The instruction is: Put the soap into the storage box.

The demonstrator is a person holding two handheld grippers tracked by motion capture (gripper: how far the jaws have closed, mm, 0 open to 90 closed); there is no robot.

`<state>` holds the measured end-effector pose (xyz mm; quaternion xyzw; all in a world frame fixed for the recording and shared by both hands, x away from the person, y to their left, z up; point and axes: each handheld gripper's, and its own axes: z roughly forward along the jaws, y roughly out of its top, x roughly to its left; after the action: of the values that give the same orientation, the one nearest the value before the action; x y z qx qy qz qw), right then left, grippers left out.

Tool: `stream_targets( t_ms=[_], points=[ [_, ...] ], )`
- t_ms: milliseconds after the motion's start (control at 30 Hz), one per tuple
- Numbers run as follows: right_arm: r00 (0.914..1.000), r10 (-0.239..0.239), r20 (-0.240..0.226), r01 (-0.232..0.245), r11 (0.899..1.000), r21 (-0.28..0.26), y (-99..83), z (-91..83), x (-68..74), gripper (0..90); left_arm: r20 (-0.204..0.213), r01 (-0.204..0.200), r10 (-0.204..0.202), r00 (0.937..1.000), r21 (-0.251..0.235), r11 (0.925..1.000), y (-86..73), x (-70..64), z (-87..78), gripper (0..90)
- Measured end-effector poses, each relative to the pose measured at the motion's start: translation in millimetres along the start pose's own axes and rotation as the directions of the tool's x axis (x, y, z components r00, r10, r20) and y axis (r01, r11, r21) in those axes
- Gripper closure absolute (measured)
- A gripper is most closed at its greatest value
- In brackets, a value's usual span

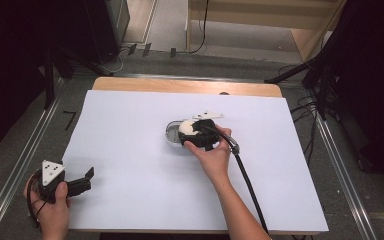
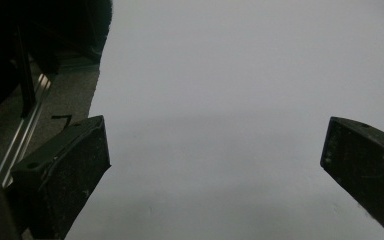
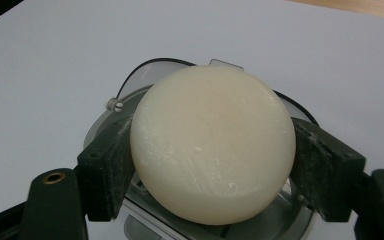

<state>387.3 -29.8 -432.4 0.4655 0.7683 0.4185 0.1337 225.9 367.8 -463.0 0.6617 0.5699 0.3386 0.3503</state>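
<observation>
While the right gripper (image 3: 212,165) had its two black jaws closed against opposite sides of it, the round, cream-white, waxy-looking puck (image 3: 213,145) sat squeezed between them, directly over a shallow round dish of clear plastic and metal (image 3: 130,90). In the right gripper view the puck's broad smooth face was turned toward the camera, and the dish's rim curved out behind it from about nine o'clock round to three o'clock. Whether the puck rested in the dish or was lifted just clear of it could not be told.

In the high view the puck (image 1: 188,127) and the dish (image 1: 172,132) lay a little right of the middle of the white paper-covered surface (image 1: 130,150), with the dish showing at nine o'clock of the puck. The right gripper (image 1: 196,134) reached them from about five o'clock, carried by the person's right hand (image 1: 212,157), its black cable trailing back toward the near edge.

Well apart, toward eight o'clock at the surface's near-left corner, the left gripper (image 1: 82,180) was held in the person's left hand (image 1: 50,205). In the left gripper view its jaws stood wide apart, with bare white surface between them and nothing in their grasp.
</observation>
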Motion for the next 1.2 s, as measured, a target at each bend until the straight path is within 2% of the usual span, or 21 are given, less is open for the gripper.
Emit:
stream_targets(
  t_ms=[500, 700, 1200],
  points=[
    [0.9999, 0.017, 0.003, -0.017, 0.999, 0.039, -4.5, 9.8, 1.0, 25.2, 0.000, 0.008, -0.008, 1.0000, -0.001, 1.0000, 0.0, 0.5, 0.5, 0.0],
    [1.0000, 0.008, 0.005, -0.009, 0.999, 0.032, -4.3, 8.6, 0.8, 24.8, 0.001, 0.008, -0.008, 1.0000, 0.003, 1.0000, 0.2, 0.9, 0.3, 0.0],
    [0.9997, 0.022, 0.004, -0.022, 1.000, -0.011, -2.1, -3.5, -2.3, 27.1, -0.001, 0.008, -0.008, 1.0000, 0.001, 1.0000, 0.1, 0.5, 0.6, 0.0]
  ],
)
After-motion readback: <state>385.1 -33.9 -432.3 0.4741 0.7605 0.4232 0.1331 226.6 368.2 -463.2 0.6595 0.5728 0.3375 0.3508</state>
